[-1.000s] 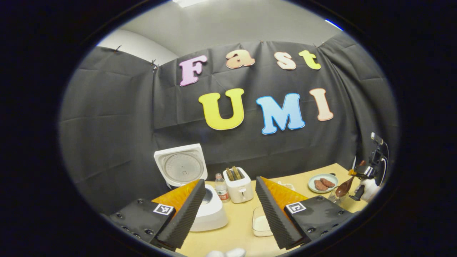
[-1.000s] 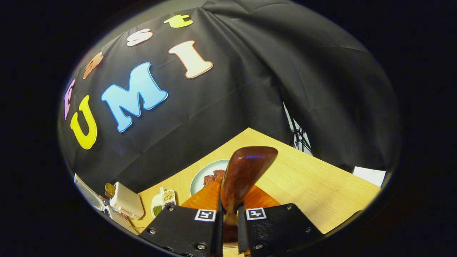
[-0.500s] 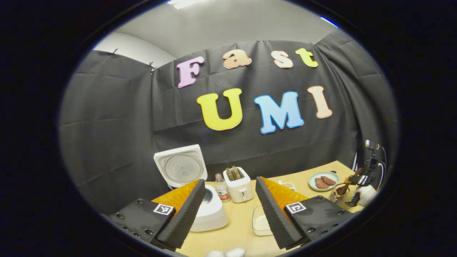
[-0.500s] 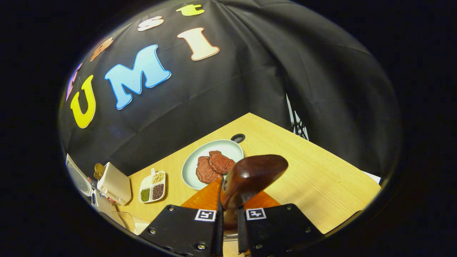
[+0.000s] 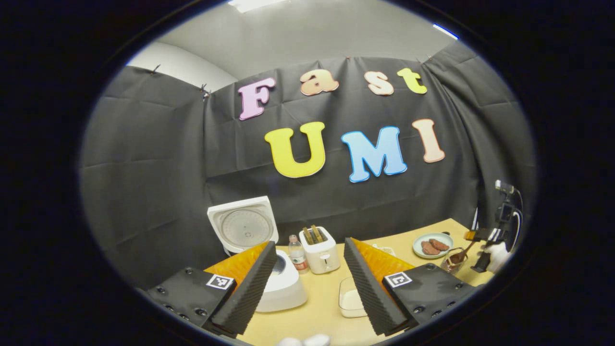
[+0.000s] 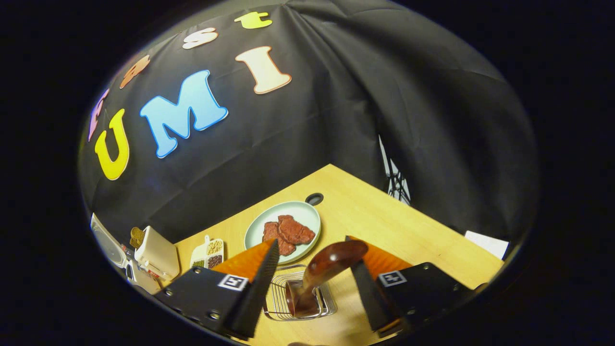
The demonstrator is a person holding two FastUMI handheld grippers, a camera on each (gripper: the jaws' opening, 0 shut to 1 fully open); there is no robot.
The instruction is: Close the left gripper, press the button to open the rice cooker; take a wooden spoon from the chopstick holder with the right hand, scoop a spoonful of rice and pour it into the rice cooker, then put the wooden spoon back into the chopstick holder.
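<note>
Released since half a second ago: right tool (image 6: 312, 276) has spread its fingers off the wooden spoon (image 6: 321, 271), which now stands tilted in the wire chopstick holder (image 6: 298, 300) on the table (image 6: 413, 230), between the parted fingers. Left tool (image 5: 310, 276) hangs with fingers apart, near the rice cooker (image 5: 250, 230), lid up.

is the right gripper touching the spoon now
Apart. In the right gripper view the right gripper is open, and the spoon stands in the wire holder with clear gaps to both fingers.
</note>
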